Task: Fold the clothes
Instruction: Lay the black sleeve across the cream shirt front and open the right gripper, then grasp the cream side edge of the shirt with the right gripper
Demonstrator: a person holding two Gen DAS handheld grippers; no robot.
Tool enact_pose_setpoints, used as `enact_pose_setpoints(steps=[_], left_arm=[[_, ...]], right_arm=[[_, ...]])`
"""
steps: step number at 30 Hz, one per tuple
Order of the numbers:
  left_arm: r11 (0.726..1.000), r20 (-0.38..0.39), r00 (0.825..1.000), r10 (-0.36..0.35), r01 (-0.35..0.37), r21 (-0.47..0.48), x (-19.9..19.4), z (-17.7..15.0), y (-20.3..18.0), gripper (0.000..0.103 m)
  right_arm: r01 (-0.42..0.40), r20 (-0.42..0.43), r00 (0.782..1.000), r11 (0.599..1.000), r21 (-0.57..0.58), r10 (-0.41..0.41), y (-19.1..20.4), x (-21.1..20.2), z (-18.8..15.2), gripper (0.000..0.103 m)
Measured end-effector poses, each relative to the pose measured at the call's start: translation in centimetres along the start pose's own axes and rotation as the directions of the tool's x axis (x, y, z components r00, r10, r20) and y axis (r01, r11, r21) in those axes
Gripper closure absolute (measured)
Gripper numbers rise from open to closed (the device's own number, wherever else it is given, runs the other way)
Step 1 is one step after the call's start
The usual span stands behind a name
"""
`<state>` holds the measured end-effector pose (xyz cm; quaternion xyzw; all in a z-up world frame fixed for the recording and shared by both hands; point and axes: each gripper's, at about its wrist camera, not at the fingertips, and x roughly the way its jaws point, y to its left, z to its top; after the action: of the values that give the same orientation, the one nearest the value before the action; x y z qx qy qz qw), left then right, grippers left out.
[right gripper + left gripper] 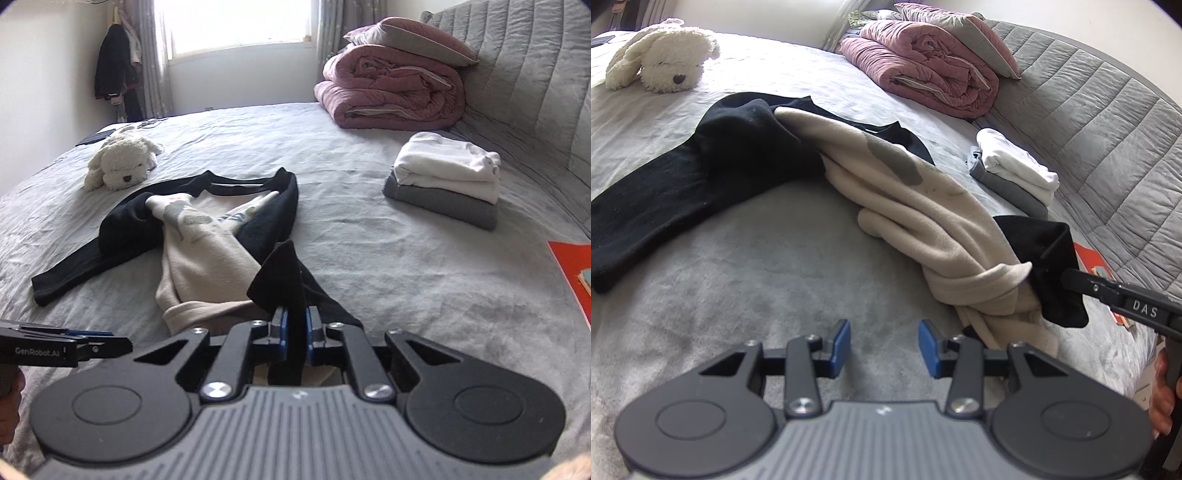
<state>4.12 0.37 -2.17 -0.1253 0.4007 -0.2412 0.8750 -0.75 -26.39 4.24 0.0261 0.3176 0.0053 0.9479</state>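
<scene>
Right wrist view: the right gripper (294,325) pinches the shirt's (207,258) black sleeve (280,277) at 6 o'clock, seemingly to fold it inward, while the left gripper (883,343) hovers agape.

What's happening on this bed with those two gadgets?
A person holds a two-finger gripper in each hand and is folding laundry. The right gripper is clamped on a black sleeve end of a beige and black top that lies rumpled on the grey bedspread. The left gripper is open and holds nothing, low over the bed near the top. A folded pile of white and grey clothes sits off to the side.
</scene>
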Motion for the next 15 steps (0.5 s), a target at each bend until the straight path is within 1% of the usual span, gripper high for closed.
enact_pose_setpoints(steps=[5, 7, 8, 9, 11, 13, 14, 15], left_arm=[[1.000, 0.001, 1.000, -0.001, 0.001, 0.004, 0.1, 0.2, -0.1, 0.062], [1.000, 0.000, 1.000, -0.006, 0.006, 0.005, 0.3, 0.3, -0.2, 0.062], [1.000, 0.001, 1.000, -0.008, 0.008, 0.006, 0.3, 0.3, -0.2, 0.062], [1.000, 0.002, 1.000, -0.009, 0.009, 0.008, 0.3, 0.3, -0.3, 0.062], [1.000, 0.005, 1.000, -0.011, 0.011, 0.012, 0.3, 0.3, -0.5, 0.062], [1.000, 0.008, 1.000, -0.019, 0.019, 0.017, 0.3, 0.3, -0.6, 0.062], [0.999, 0.011, 1.000, -0.024, 0.024, 0.021, 0.3, 0.3, -0.7, 0.062], [0.999, 0.013, 0.999, -0.029, 0.029, 0.027, 0.3, 0.3, -0.9, 0.062]], right_arm=[[0.039, -0.050, 0.998, 0.997, 0.073, -0.035, -2.3, 0.9, -0.3, 0.093], [0.048, -0.076, 0.996, 0.993, 0.112, -0.040, -3.3, 1.2, -0.5, 0.092], [0.054, -0.085, 0.995, 0.990, 0.128, -0.044, -3.7, 1.2, -0.5, 0.089], [0.064, -0.089, 0.995, 0.987, 0.145, -0.051, -4.1, 1.2, -0.6, 0.082], [0.088, -0.090, 0.993, 0.984, 0.158, -0.074, -4.5, 1.0, -0.5, 0.082], [0.067, -0.071, 0.996, 0.986, 0.150, -0.057, -4.3, 0.7, -0.4, 0.071], [0.053, -0.061, 0.997, 0.988, 0.144, -0.045, -4.2, 0.5, -0.4, 0.055], [0.039, -0.050, 0.998, 0.990, 0.139, -0.033, -4.1, 0.3, -0.3, 0.047]])
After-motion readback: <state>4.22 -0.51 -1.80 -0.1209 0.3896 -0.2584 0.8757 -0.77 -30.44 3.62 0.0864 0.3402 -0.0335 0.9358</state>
